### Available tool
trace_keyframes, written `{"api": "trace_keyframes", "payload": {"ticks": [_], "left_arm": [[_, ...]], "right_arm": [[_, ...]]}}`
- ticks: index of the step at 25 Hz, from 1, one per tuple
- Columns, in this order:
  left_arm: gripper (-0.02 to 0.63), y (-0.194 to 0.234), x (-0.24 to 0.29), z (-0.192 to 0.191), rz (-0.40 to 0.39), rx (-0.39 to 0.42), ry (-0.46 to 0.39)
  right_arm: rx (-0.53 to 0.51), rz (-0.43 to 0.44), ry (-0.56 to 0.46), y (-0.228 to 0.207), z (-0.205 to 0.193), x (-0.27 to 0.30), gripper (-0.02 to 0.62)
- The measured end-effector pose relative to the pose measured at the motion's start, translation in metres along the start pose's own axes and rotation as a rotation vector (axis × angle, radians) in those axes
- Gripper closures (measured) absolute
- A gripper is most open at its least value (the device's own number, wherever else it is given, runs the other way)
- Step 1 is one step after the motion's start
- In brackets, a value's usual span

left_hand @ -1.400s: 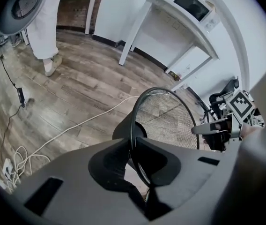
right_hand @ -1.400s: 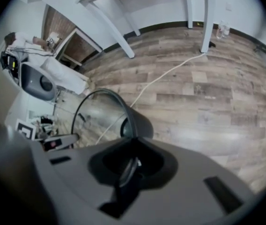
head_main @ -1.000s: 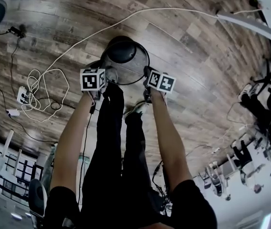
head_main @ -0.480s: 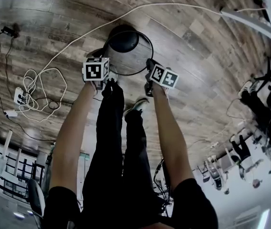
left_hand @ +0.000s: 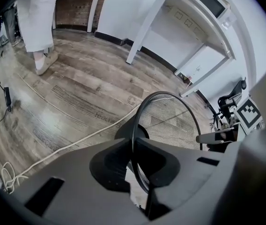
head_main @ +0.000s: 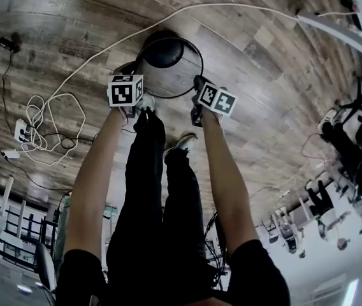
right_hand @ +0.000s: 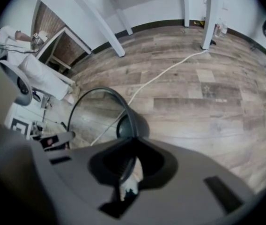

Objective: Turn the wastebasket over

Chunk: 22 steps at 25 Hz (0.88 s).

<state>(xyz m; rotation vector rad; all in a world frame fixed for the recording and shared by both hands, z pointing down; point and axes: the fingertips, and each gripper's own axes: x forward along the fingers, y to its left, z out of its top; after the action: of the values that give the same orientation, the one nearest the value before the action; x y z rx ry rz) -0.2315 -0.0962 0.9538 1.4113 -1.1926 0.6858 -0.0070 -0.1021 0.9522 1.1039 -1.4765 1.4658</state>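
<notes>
The wastebasket (head_main: 168, 75) is black wire mesh with a round rim and a dark solid base. In the head view it hangs just above the wooden floor, in front of the person's shoes, with its mouth facing up. My left gripper (head_main: 144, 102) is shut on the rim's left side and my right gripper (head_main: 195, 101) is shut on its right side. In the left gripper view the thin rim of the wastebasket (left_hand: 168, 121) runs between the jaws of that gripper (left_hand: 134, 165). The right gripper view shows my right gripper (right_hand: 129, 165) shut on the wastebasket (right_hand: 126, 125) in the same way.
A long white cable (head_main: 104, 50) crosses the floor behind the basket. A coil of cable and a power strip (head_main: 21, 131) lie at the left. White table legs (left_hand: 144, 27) stand beyond, with a person in white (left_hand: 39, 18) nearby. Stands and gear (head_main: 353, 145) crowd the right.
Both grippers have sunk toward the floor, carrying the basket with them. Their hold on the rim looks the same.
</notes>
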Motion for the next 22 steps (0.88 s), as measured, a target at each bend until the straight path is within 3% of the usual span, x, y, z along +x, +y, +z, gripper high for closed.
{"api": "trace_keyframes", "payload": {"ticks": [10,13,15,17,22], "left_arm": [[0.551,0.007,0.009,-0.006,0.006,-0.013,-0.01],[0.549,0.008,0.008,-0.006,0.041,0.0,-0.011],[0.527,0.01,0.005,-0.005,0.089,0.012,-0.026],[0.498,0.013,-0.001,-0.004,0.122,0.005,-0.051],[0.492,0.014,-0.026,-0.003,0.159,0.01,-0.098]], "right_arm": [[0.004,0.017,-0.018,-0.001,0.0,0.01,0.54],[0.009,0.039,-0.02,0.0,0.001,0.01,0.537],[-0.016,0.025,-0.028,0.001,0.002,0.008,0.46],[-0.045,0.017,-0.026,0.003,-0.001,0.002,0.422],[-0.106,0.018,-0.034,0.012,-0.003,-0.019,0.42]]}}
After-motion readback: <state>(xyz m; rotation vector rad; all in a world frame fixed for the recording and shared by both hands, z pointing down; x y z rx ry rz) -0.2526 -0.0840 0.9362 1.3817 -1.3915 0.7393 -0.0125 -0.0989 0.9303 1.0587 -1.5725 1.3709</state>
